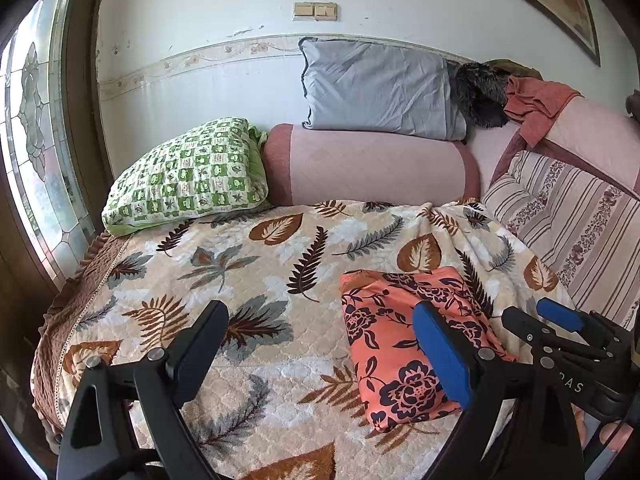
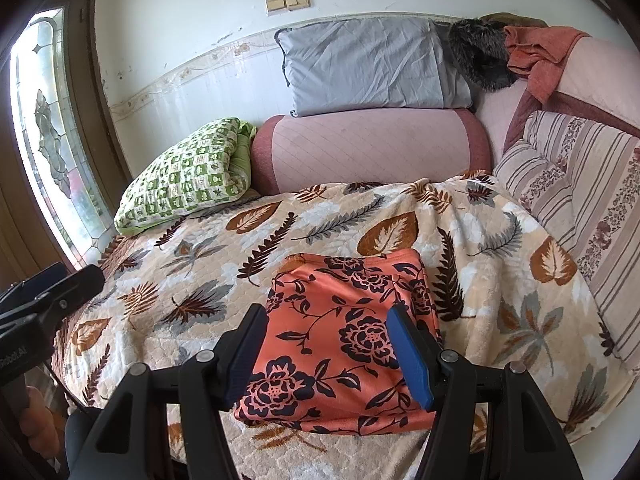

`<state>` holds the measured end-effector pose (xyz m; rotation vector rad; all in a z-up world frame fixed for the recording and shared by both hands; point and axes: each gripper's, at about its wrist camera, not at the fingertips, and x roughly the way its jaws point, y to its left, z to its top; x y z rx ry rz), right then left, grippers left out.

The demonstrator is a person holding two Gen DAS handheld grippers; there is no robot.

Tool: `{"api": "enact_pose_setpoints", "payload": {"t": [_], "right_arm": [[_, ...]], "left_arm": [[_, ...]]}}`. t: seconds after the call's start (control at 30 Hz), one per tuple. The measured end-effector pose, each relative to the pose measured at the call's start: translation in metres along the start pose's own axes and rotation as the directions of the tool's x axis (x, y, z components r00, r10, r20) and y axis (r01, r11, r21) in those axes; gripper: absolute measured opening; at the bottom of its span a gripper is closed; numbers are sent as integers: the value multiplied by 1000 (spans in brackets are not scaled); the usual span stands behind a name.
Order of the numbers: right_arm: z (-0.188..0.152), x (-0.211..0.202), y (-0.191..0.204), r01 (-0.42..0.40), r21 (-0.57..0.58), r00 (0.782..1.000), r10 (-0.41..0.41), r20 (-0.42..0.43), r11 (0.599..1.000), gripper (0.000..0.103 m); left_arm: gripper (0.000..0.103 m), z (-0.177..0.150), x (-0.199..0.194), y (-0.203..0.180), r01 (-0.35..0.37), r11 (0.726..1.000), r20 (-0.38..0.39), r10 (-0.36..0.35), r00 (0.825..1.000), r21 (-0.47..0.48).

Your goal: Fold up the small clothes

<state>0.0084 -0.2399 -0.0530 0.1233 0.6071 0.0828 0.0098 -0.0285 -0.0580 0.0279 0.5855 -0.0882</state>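
Looking from the left wrist, the left tongs (image 1: pixel 320 344) hover wide open and empty over a leaf-print blanket (image 1: pixel 256 264); a folded orange floral garment (image 1: pixel 400 352) lies just right. From the right wrist, the right tongs (image 2: pixel 328 352) hang open above that garment (image 2: pixel 344 340), seemingly finished.

Colour overload here lol. The folded garment (image 2: pixel 344 344) is coral-orange with dark navy roses and vines. It's on a cream bedspread (image 2: pixel 168 280) covered in brown, rust and grey leaves and ferns. Behind that there's a green-and-white checked pillow (image 2: pixel 188 176), a pale pink bolster (image 2: pixel 372 148) with darker rose ends, a plain grey pillow (image 2: pixel 368 64), and a beige striped cushion (image 2: pixel 580 176) with maroon flower bands. The gripper pads (image 2: pixel 412 360) are bright blue on black arms.
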Motion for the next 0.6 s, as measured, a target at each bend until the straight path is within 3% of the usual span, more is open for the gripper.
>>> {"api": "enact_pose_setpoints", "payload": {"t": [0.43,0.6], "right_arm": [[0,13,-12,-8,27,1000,9,-15,1000,66],[1,21,-26,-15,57,1000,17,-26,998,66]], "left_arm": [[93,2,11,-4,0,1000,-14,0,1000,25],[93,5,17,-11,32,999,1,-32,999,38]]}}
